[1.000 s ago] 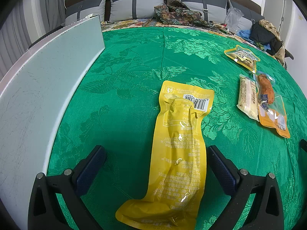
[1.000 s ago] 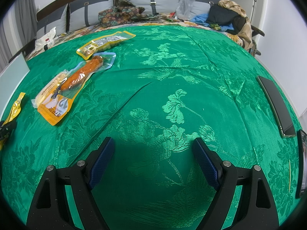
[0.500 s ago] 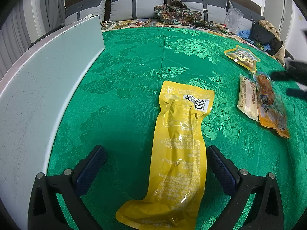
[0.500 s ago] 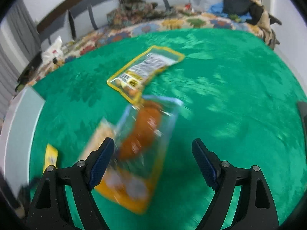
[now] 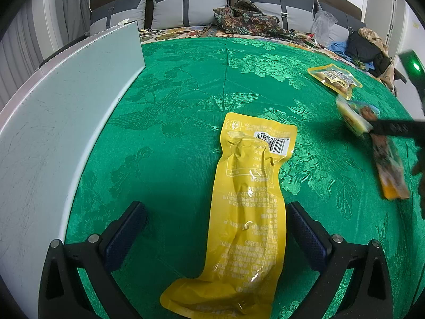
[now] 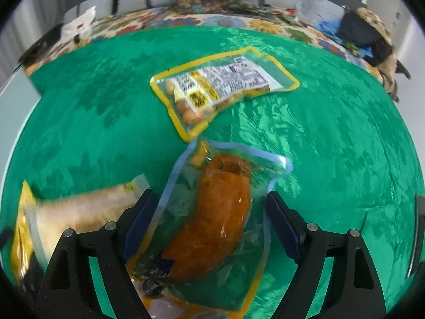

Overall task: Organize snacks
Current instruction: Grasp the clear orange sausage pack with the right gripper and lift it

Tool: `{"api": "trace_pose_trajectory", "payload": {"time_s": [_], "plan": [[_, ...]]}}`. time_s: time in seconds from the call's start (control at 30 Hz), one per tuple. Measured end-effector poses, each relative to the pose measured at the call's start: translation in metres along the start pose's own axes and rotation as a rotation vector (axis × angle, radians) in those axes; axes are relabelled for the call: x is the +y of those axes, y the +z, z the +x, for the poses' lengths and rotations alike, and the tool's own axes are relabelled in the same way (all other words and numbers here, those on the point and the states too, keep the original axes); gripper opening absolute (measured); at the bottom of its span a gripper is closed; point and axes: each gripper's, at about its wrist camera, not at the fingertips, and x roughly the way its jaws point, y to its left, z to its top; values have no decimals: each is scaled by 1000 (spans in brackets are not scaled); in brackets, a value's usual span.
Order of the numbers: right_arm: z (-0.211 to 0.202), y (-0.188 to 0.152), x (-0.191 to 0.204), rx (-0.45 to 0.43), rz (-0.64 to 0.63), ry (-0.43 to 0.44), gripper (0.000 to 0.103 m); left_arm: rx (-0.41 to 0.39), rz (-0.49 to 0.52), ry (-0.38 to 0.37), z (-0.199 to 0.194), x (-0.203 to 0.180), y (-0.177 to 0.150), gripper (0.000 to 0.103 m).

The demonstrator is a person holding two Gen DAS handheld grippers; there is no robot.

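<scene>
Right gripper (image 6: 208,219) fingers spread, straddling the clear sausage pouch (image 6: 212,212) at lower centre of its frame without pinching; I should centre over the sausage before closing, while left gripper (image 5: 216,234), also spread, brackets the yellow pouch (image 5: 247,207).

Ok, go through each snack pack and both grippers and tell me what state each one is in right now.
Long yellow pack: sealed, lying flat, barcode side up, between the open left gripper's fingers, untouched.
Sausage pack: sealed, flat on the cloth, between the right gripper's fingers, not yet gripped.
Peanut pack: sealed, flat, label up.
Pale bar pack: lying flat, blurred.
Left gripper: open.
Right gripper: open, empty.
</scene>
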Motion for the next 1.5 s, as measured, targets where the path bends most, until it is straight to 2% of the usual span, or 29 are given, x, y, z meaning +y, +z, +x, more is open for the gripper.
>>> {"api": "trace_pose_trajectory", "payload": {"time_s": [0.1,0.27,0.33,0.53,0.9,1.23,1.37,1.43,1.5], "plan": [[-7,-12,-11,-2,-69,9,84,0,0,0,0,0,0,103],[-28,-58,-40,-35,-144,85,84,0,0,0,0,0,0,103],[-38,-79,-52,-68,-174,91,84,0,0,0,0,0,0,103],[-48,-110,-83,-131,-149,118,87,0,0,0,0,0,0,103],[-49,-102,-85,-83,-134,111,87,0,0,0,0,0,0,103],[-39,-82,-82,107,-120,100,88,0,0,0,0,0,0,103],[-51,-79,-95,75,-67,169,87,0,0,0,0,1,0,103],[-60,-74,-111,50,-4,203,87,-1,0,0,0,0,0,103],[-63,-67,-126,61,66,224,87,-1,-1,0,0,0,0,103]]}}
